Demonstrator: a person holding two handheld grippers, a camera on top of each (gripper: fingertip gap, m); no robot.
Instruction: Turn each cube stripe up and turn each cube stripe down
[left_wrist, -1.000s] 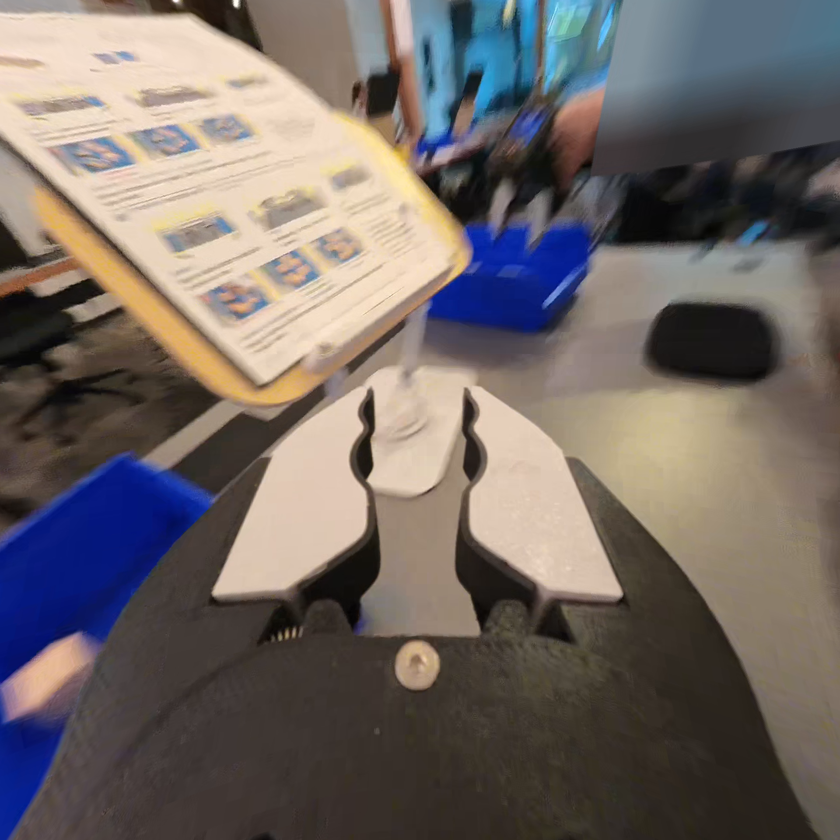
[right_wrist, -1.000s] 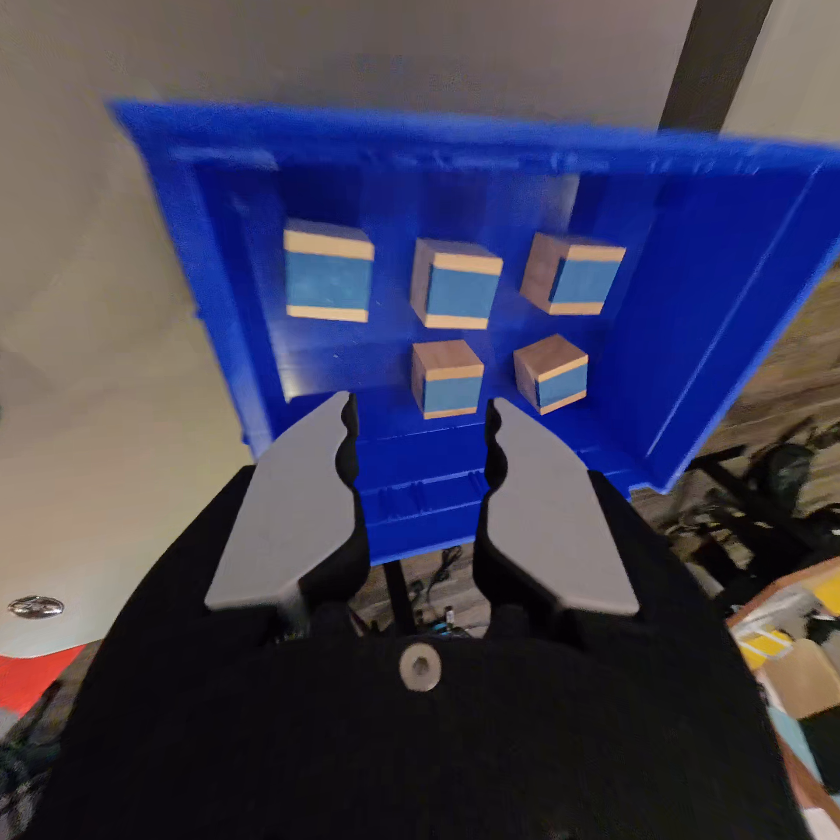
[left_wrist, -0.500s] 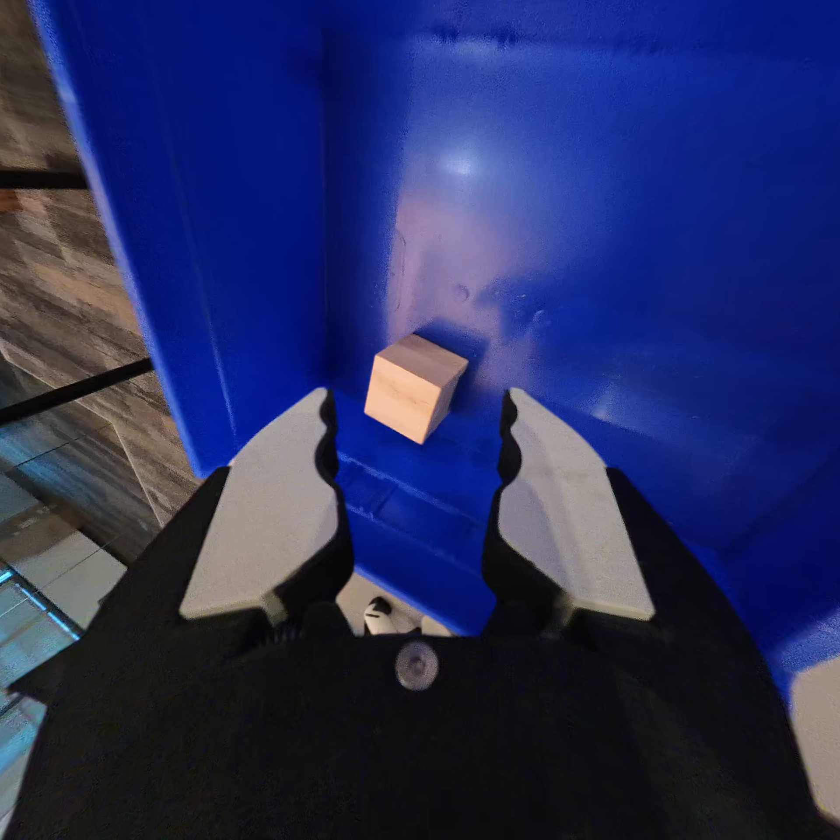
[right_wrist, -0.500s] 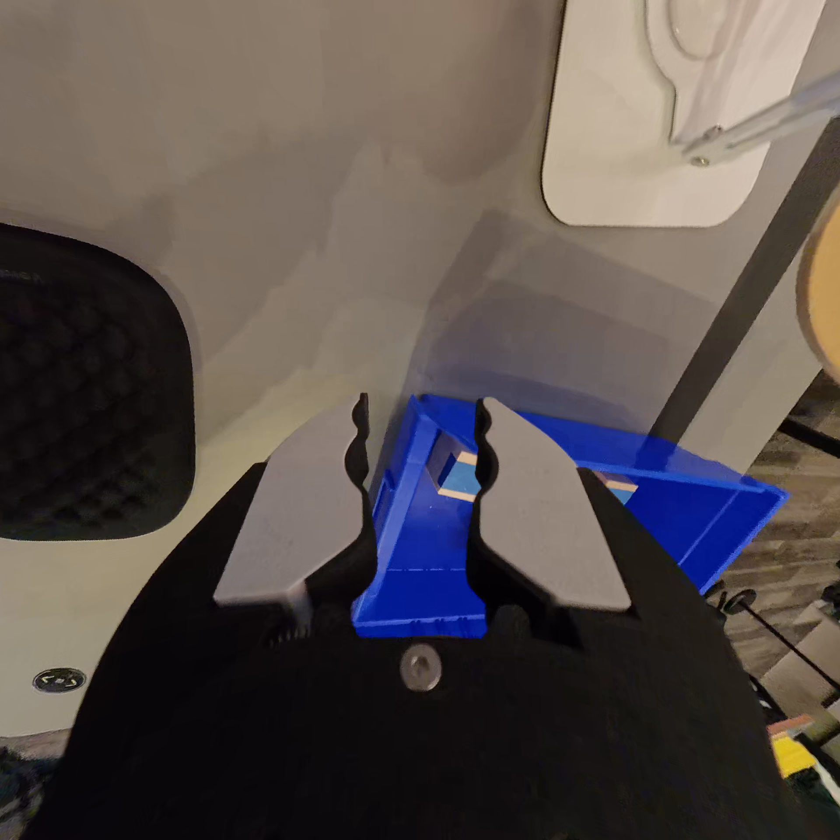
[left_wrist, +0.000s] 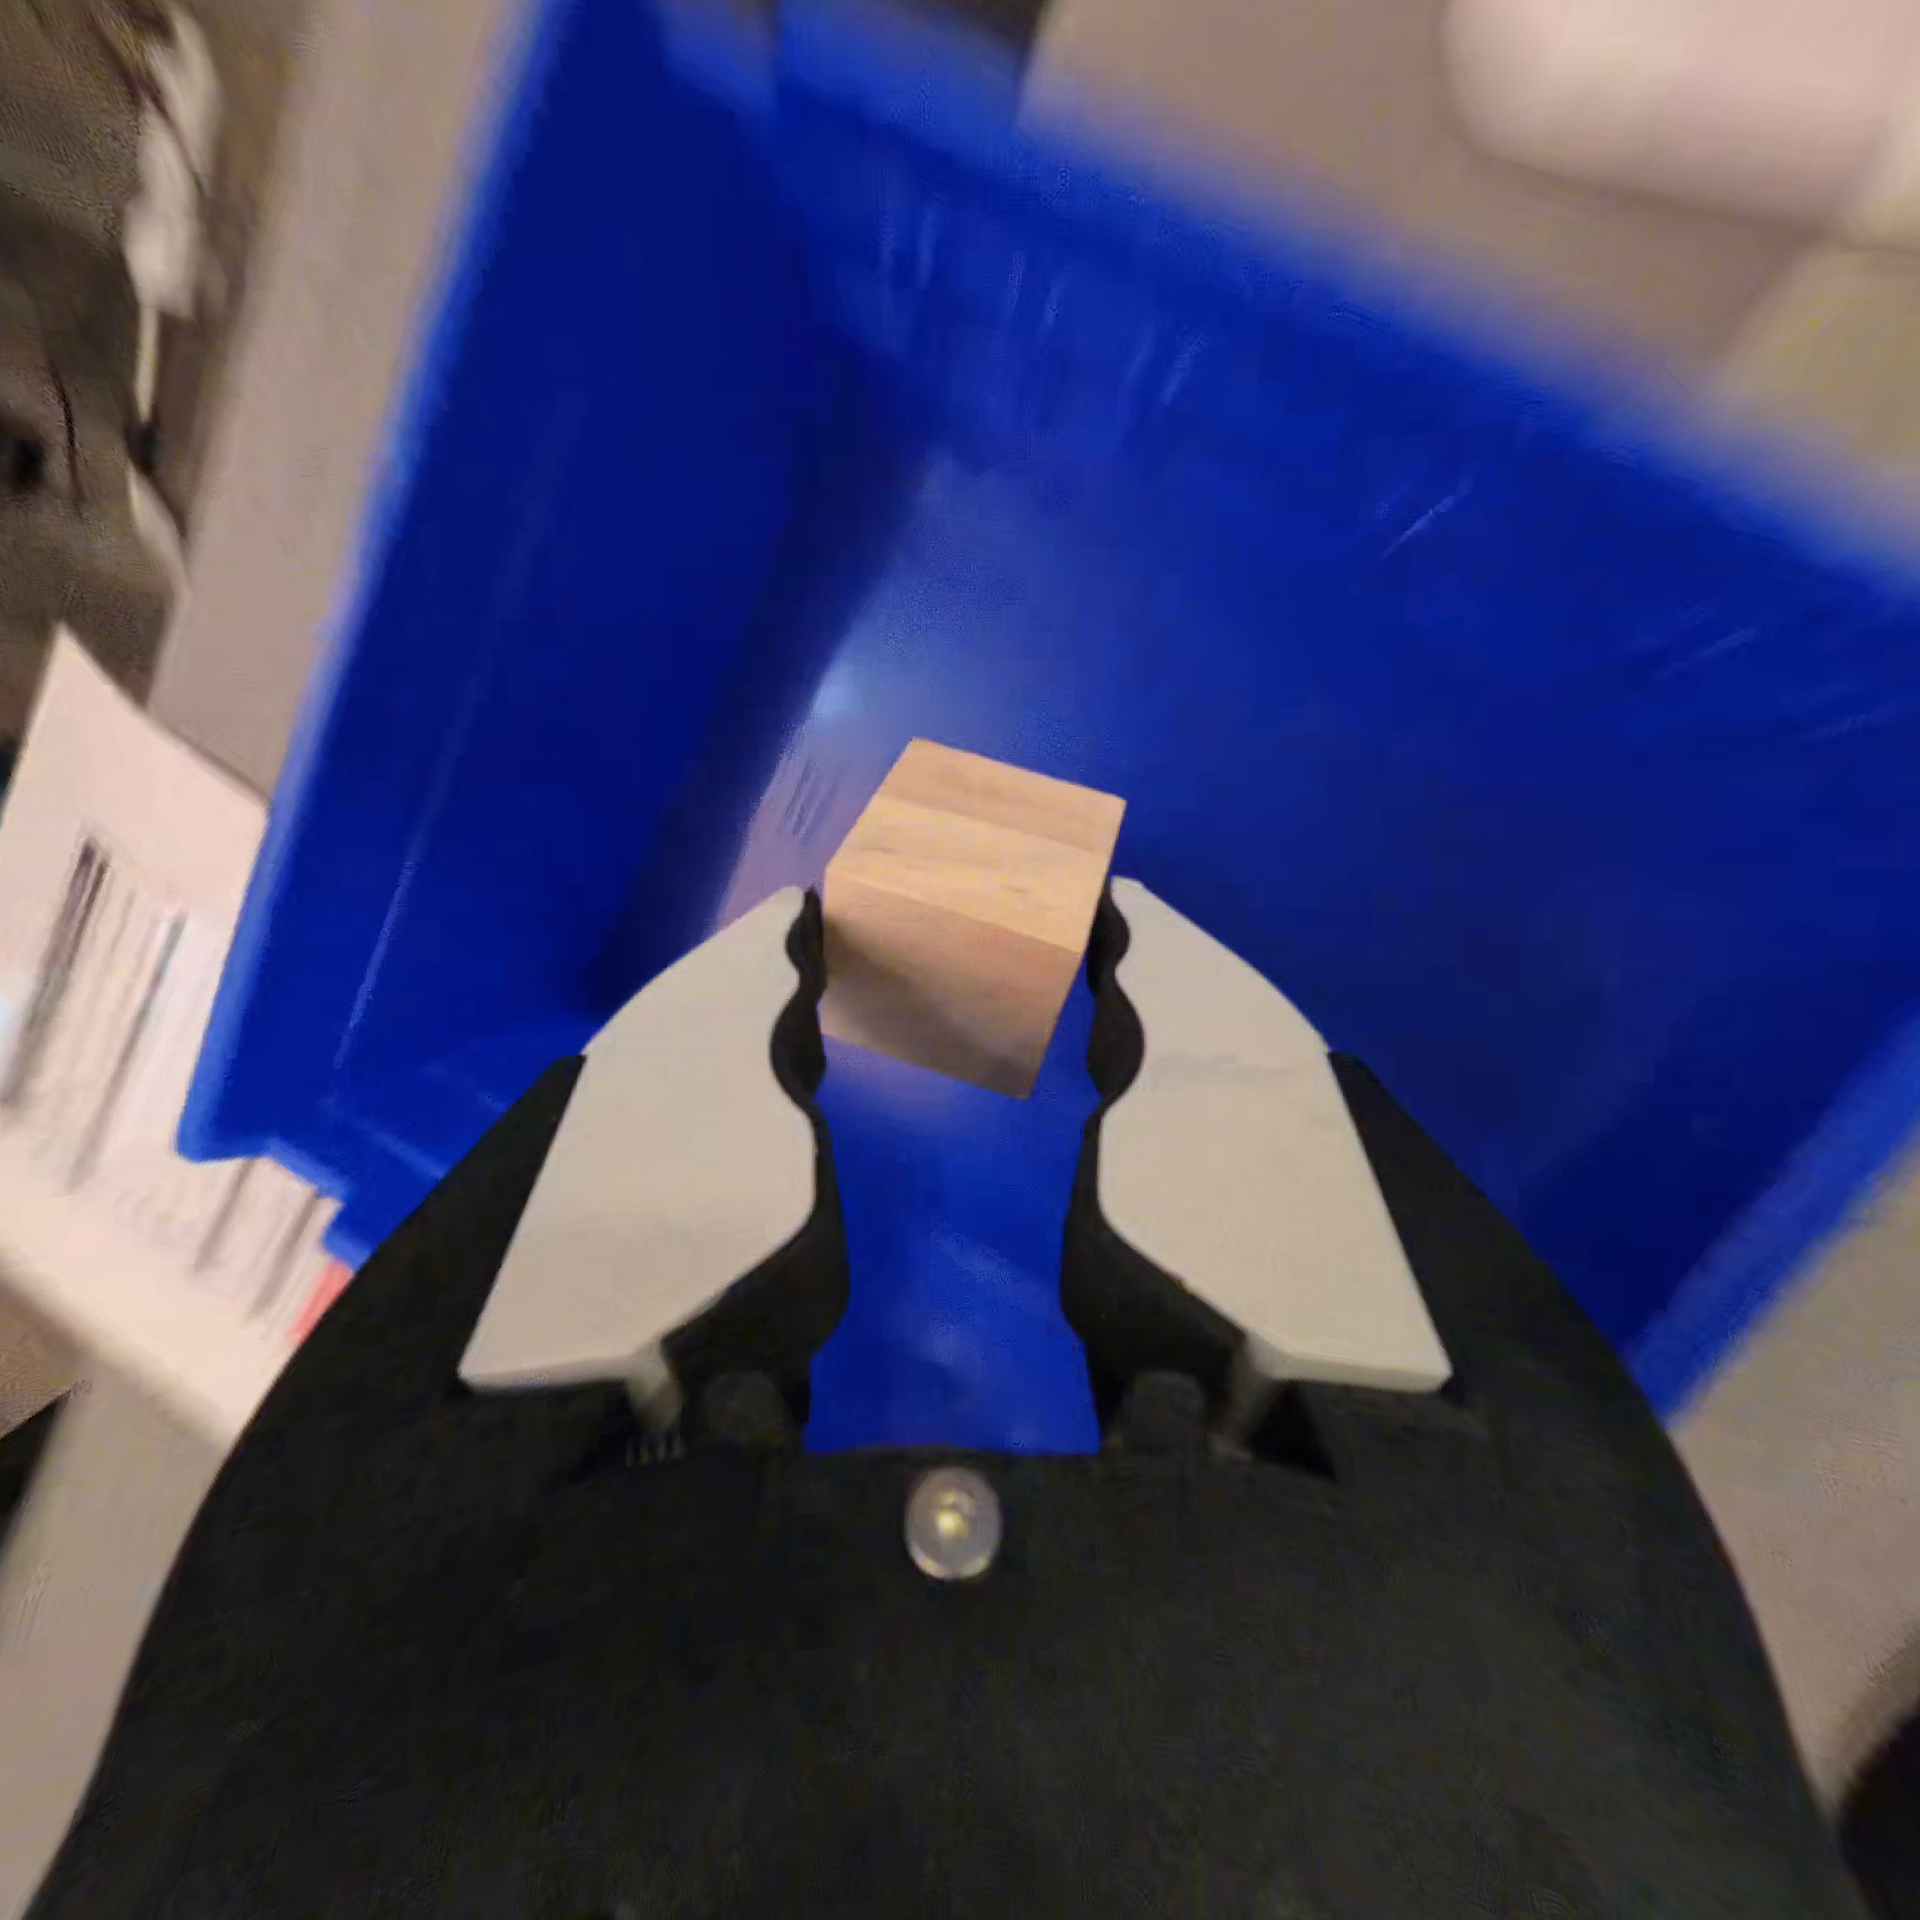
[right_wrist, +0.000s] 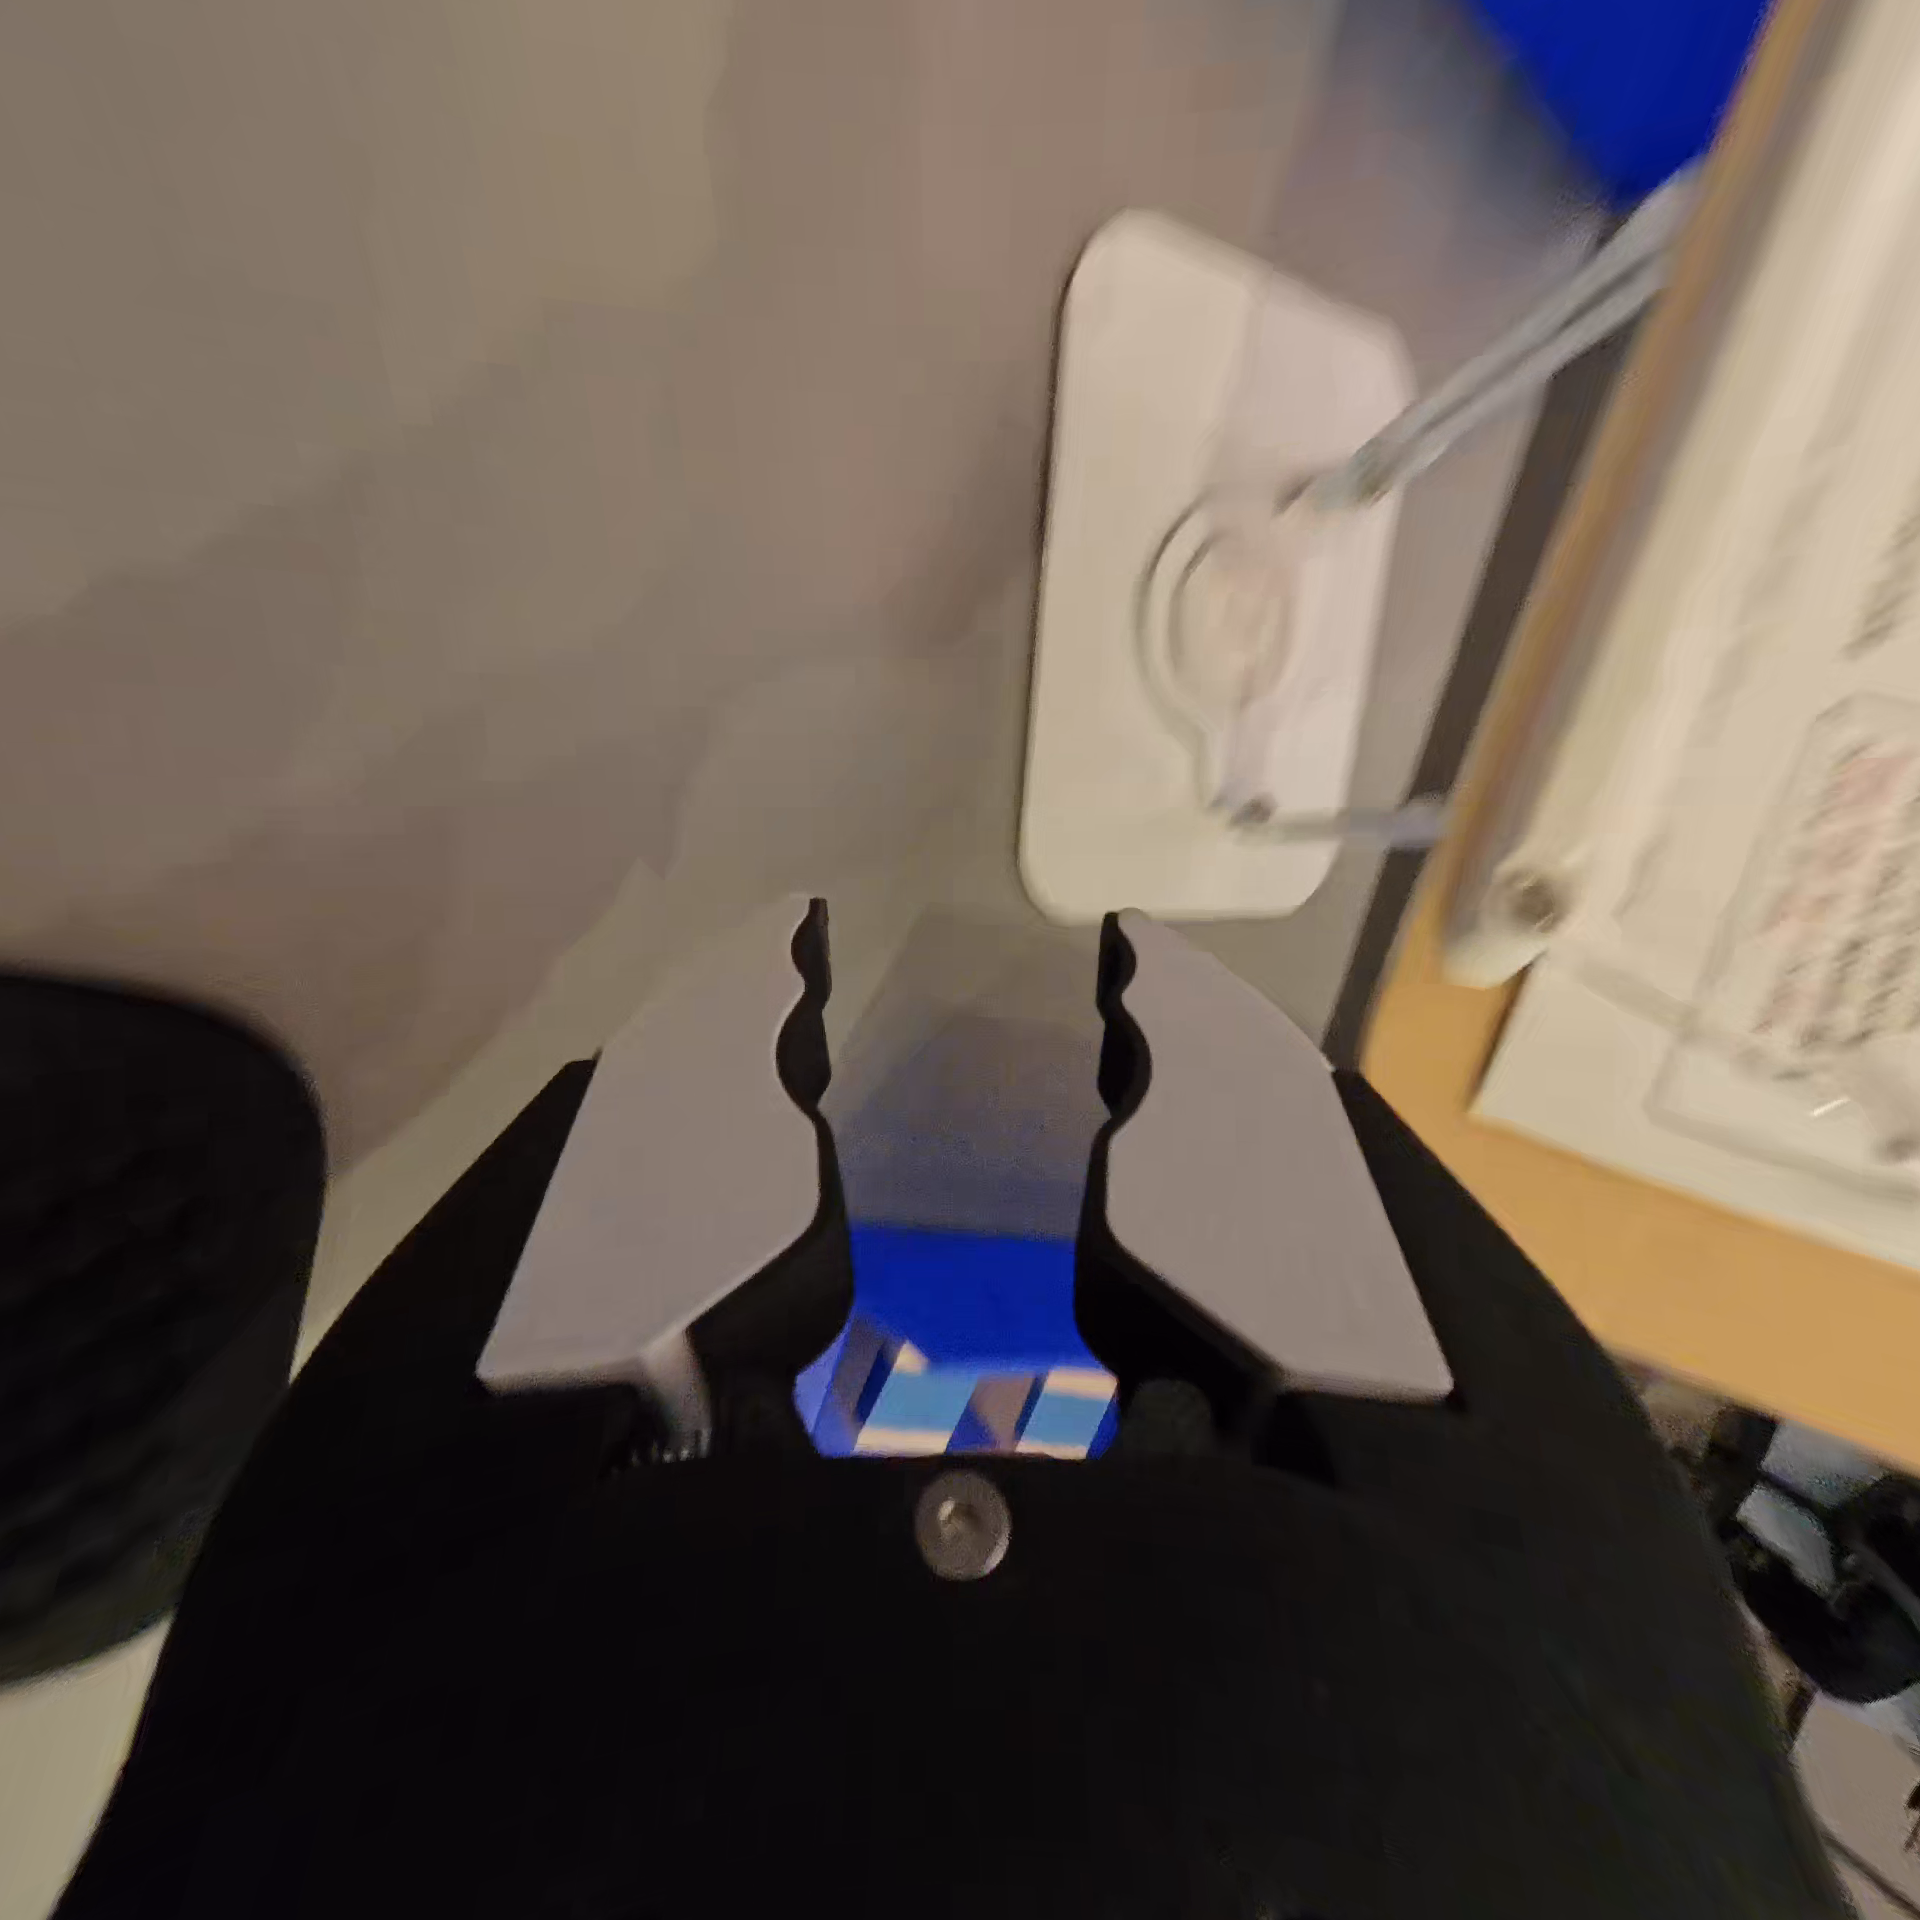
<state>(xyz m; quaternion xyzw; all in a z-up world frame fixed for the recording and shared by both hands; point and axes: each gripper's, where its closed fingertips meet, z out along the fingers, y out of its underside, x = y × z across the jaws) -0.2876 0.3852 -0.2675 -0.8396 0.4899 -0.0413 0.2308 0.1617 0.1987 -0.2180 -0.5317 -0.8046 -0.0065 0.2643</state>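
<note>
While over the blue bin | left gripper clamps plain wooden cube | right gripper gapes bare

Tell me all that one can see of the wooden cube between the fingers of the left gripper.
The wooden cube is pale, light-coloured wood with faint grain lines. Only plain faces show; no stripe is visible from this view. It sits tilted, one corner pointing down toward the camera, above the inside of the blue bin. The left gripper has it between its fingertips: both dark pads press on its opposite sides near the tips. Nothing else touches it as far as the view shows.
</note>
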